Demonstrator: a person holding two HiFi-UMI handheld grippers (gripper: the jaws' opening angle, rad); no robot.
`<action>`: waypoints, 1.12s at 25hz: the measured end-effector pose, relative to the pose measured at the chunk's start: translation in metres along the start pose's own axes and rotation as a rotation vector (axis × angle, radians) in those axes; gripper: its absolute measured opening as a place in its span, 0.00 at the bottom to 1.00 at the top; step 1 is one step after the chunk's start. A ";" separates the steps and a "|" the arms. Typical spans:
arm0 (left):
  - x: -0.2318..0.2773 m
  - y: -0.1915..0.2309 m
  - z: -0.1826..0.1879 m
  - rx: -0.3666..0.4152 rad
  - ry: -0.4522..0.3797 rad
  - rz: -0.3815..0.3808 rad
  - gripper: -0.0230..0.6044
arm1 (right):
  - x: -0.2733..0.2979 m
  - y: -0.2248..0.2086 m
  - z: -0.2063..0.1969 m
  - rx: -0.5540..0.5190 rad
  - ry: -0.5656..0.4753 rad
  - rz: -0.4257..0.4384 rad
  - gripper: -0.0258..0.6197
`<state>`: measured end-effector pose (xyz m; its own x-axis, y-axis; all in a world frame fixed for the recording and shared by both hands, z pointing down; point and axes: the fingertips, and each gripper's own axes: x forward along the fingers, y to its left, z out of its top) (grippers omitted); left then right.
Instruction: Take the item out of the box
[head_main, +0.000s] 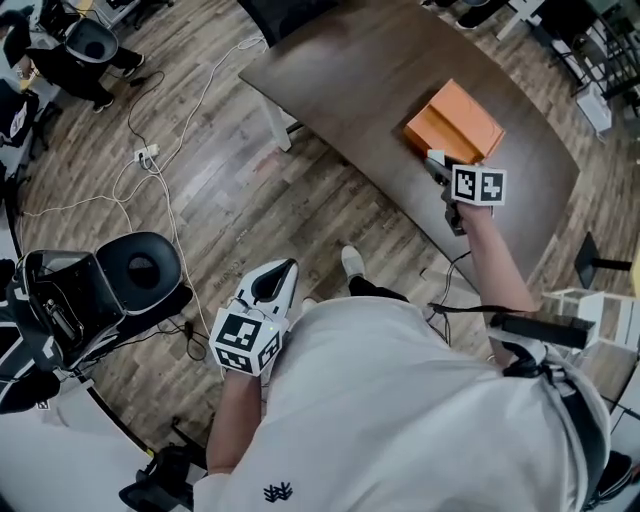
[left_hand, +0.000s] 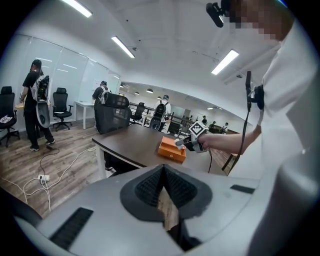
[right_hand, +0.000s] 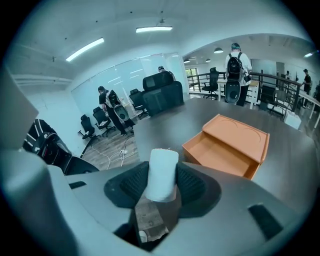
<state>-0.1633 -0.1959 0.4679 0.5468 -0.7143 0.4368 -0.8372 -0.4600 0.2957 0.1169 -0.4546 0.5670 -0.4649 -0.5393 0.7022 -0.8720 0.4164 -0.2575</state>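
Observation:
An orange box (head_main: 453, 122) lies on the dark table (head_main: 360, 90), its drawer (right_hand: 220, 154) pulled out and showing nothing inside. My right gripper (head_main: 437, 164) hovers just short of the box's near side, shut on a white roll (right_hand: 161, 174) that stands up between its jaws. The roll shows as a small white spot (head_main: 435, 157) at the gripper tip in the head view. My left gripper (head_main: 272, 283) hangs low over the wooden floor beside my body, jaws together with nothing between them. From the left gripper view the box (left_hand: 172, 149) and the right gripper (left_hand: 183, 143) are seen afar.
A black office chair (head_main: 140, 268) stands on the floor to my left, with white cables and a power strip (head_main: 146, 153) beyond it. Several people (left_hand: 36, 102) with backpacks stand around the office. A railing (right_hand: 280, 85) runs behind the table.

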 end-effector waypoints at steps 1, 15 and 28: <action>-0.005 -0.001 -0.003 0.004 0.000 -0.004 0.05 | -0.006 0.010 -0.004 -0.006 -0.004 0.007 0.30; -0.061 -0.013 -0.037 0.029 -0.002 -0.058 0.05 | -0.073 0.116 -0.067 -0.059 -0.038 0.066 0.30; -0.094 -0.029 -0.074 0.031 0.006 -0.103 0.05 | -0.115 0.190 -0.129 -0.097 -0.042 0.127 0.30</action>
<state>-0.1900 -0.0764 0.4808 0.6298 -0.6595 0.4104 -0.7766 -0.5466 0.3133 0.0250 -0.2189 0.5229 -0.5778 -0.5072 0.6394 -0.7880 0.5508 -0.2751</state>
